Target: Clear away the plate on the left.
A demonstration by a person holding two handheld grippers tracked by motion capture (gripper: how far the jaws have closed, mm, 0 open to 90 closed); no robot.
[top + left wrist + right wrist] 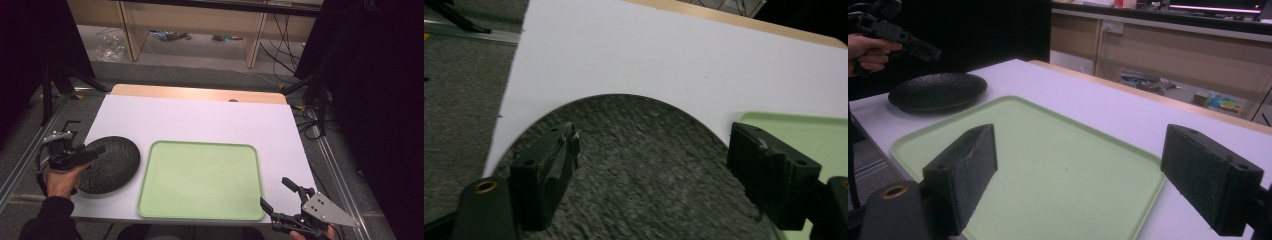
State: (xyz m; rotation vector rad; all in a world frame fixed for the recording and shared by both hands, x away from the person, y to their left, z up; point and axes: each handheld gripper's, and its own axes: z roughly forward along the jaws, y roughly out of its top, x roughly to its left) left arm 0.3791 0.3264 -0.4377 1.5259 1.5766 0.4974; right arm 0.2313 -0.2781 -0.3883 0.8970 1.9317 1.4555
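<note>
A round black textured plate (112,162) lies on the white table sheet (200,117), left of a pale green tray (200,144) that holds nothing. My left gripper (100,149) hovers open just above the plate's left part; in the left gripper view the plate (649,185) spreads under and between the jaws of the left gripper (656,137), with the tray's corner (814,132) at right. My right gripper (274,191) stands open by the tray's near right corner. In the right gripper view, the right gripper (1080,140) has bare tray (1058,170) between its jaws, and the plate (938,90) lies beyond.
A wooden table edge (200,93) runs behind the sheet. Metal frame rails (335,165) flank the table, with cables (305,120) at the right. Wooden shelving (200,25) stands at the back. A hand (868,50) holds the left gripper (923,50) above the plate.
</note>
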